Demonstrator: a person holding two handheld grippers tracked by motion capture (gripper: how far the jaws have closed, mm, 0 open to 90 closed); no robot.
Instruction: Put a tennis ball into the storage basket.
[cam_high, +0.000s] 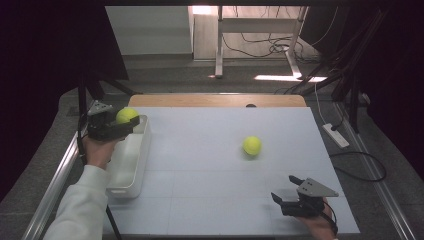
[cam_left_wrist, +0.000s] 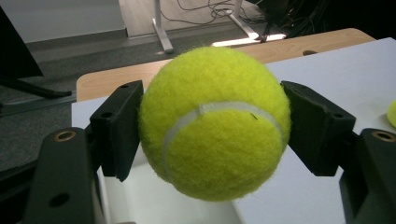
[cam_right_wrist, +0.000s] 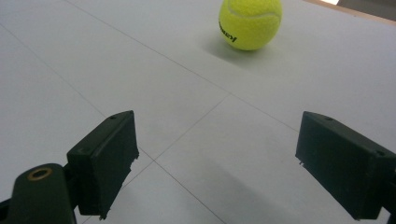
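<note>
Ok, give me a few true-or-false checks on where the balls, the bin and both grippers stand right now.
1. The left gripper is shut on a tennis ball. True.
2. That held ball already lies in the white bin. False: it is held above the bin's far end, between the jaws.
3. The right gripper holds a ball. False: its jaws stand open with nothing between them.
4. A second tennis ball lies on the white table top. True.
5. The second ball touches the bin. False: it lies well apart, toward the table's middle.
</note>
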